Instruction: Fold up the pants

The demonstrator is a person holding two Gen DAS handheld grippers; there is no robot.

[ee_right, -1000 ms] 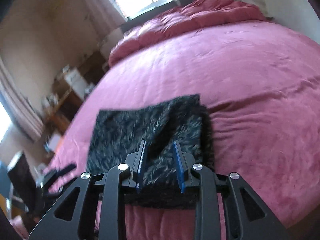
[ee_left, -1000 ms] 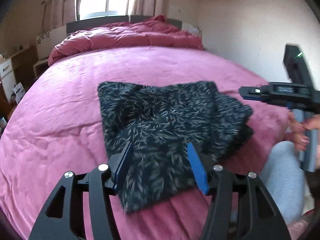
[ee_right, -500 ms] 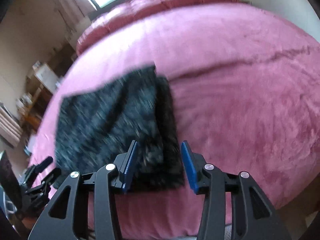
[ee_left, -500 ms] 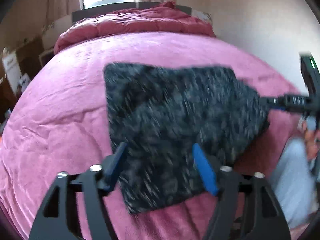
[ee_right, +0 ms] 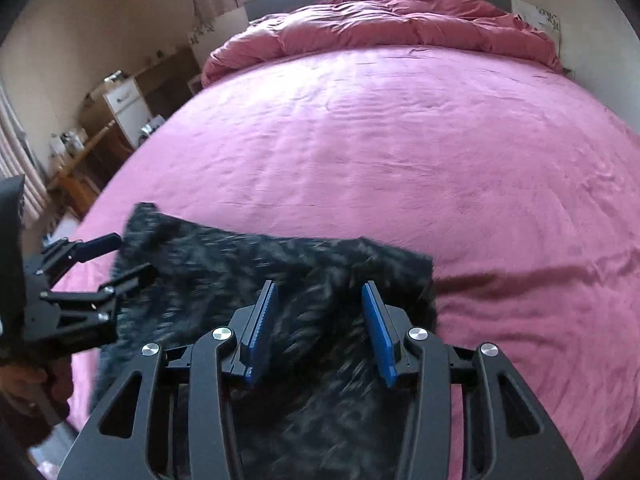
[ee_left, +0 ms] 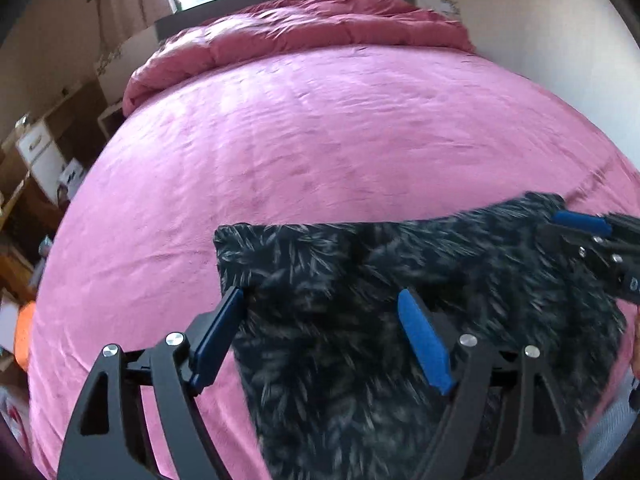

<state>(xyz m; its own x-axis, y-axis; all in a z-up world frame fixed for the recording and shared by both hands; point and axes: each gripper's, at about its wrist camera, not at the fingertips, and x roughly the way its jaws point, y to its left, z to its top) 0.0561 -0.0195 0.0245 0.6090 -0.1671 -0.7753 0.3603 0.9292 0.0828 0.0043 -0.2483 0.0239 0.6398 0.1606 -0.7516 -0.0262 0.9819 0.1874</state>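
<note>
The dark fuzzy pants (ee_left: 340, 360) with a pale leaf pattern lie folded on the pink bed cover (ee_left: 320, 140), close to its near edge. My left gripper (ee_left: 320, 294) hangs over their left part. Its jaws are opening, with cloth lying under and between the blue pads (ee_left: 420, 340), which do not press on it. My right gripper (ee_right: 320, 286) stands open over the right part of the pants (ee_right: 208, 264), pads apart and clear of the cloth. Each gripper shows in the other's view: the right gripper (ee_left: 592, 240) at the pants' right end, the left gripper (ee_right: 120, 256) at their left end.
A crumpled red duvet (ee_left: 312, 28) lies at the head of the bed under a window. Wooden furniture and a white drawer unit (ee_right: 124, 108) stand along the bed's left side. A pale wall runs along the right. A person's hand (ee_right: 24, 376) holds the left gripper.
Both pairs of jaws have widened, and the right one no longer pinches the cloth. Both grippers have drawn back toward the bed's near edge, so the pants sit lower in both views.
</note>
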